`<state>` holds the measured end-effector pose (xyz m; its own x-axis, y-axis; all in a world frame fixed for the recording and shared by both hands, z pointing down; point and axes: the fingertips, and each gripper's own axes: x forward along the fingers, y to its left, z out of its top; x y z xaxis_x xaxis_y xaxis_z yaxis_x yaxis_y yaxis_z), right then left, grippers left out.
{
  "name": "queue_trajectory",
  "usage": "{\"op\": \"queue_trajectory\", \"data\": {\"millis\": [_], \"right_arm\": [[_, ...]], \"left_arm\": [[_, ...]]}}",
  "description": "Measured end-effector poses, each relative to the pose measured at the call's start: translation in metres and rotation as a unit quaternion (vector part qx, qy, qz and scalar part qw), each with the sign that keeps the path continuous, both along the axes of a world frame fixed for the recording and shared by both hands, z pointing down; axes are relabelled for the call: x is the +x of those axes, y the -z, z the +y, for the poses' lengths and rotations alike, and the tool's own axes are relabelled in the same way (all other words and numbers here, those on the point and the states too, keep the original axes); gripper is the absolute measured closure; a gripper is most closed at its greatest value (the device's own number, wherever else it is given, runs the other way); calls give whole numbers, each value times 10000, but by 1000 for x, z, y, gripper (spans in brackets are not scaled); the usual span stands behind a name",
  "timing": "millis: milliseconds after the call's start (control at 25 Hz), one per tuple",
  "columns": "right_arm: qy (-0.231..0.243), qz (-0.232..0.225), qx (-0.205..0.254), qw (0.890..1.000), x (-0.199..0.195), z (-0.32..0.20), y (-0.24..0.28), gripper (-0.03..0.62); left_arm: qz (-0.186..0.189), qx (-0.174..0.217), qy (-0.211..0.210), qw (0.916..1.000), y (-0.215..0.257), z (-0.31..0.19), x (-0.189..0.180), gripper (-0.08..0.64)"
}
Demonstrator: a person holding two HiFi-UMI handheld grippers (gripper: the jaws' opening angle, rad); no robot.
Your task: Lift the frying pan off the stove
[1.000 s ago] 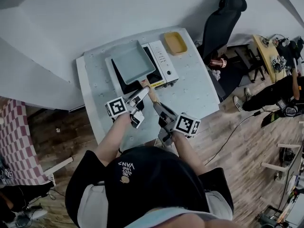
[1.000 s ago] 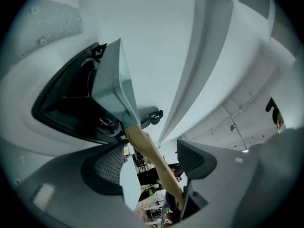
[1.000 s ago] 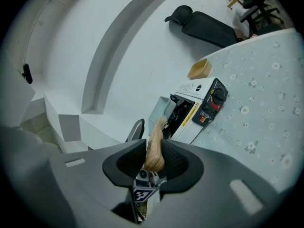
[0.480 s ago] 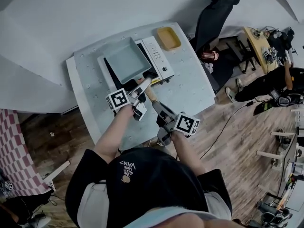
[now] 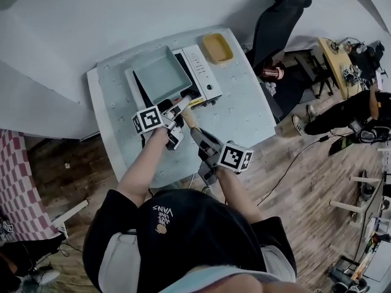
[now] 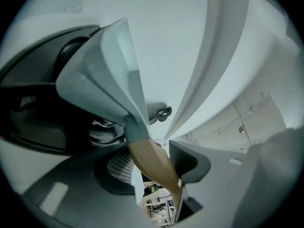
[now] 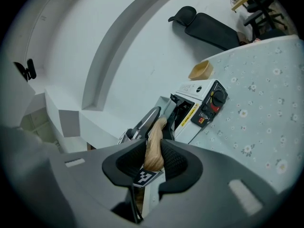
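A square pale-green frying pan (image 5: 160,75) rests on the white portable stove (image 5: 201,78) at the table's far side. Its wooden handle (image 5: 190,118) points back toward me. My right gripper (image 5: 198,136) is shut on the handle's (image 7: 154,151) near end, both pads pressed against the wood. My left gripper (image 5: 180,105) reaches in level near the pan. Its jaws have just been closing, with the handle (image 6: 142,148) running between them and a slit of light beside one pad. The pan's wall (image 6: 102,75) fills the left gripper view's upper left.
A yellow dish (image 5: 217,47) sits on the flowered table (image 5: 244,115) behind the stove. The stove's knob panel (image 7: 211,101) faces me. A black office chair (image 5: 278,17) stands past the table's right corner. Another person (image 5: 360,115) sits at the far right.
My left gripper has moved a little forward along the handle toward the pan. The right gripper keeps its hold, and the pan stays on the stove.
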<state>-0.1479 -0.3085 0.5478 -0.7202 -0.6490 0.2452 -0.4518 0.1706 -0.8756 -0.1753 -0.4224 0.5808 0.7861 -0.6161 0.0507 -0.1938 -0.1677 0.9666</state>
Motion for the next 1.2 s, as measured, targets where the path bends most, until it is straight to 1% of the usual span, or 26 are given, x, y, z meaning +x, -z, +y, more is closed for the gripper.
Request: {"op": "queue_trajectory", "data": {"millis": [120, 240, 440, 640, 1200], "right_arm": [[181, -5, 53, 9998, 4, 5, 2, 492], [336, 95, 171, 9992, 16, 13, 5, 497], [615, -34, 108, 9980, 29, 41, -1, 500], [752, -229, 51, 9969, 44, 72, 0, 500], [1007, -308, 67, 9944, 90, 160, -3, 499]], "left_arm": [[22, -32, 126, 9999, 1, 7, 0, 347], [14, -33, 224, 9997, 5, 18, 4, 351], [-255, -11, 387, 9989, 5, 46, 13, 351], [-467, 66, 449, 9979, 8, 77, 28, 351], [-729, 144, 519, 9959, 10, 164, 72, 351]]}}
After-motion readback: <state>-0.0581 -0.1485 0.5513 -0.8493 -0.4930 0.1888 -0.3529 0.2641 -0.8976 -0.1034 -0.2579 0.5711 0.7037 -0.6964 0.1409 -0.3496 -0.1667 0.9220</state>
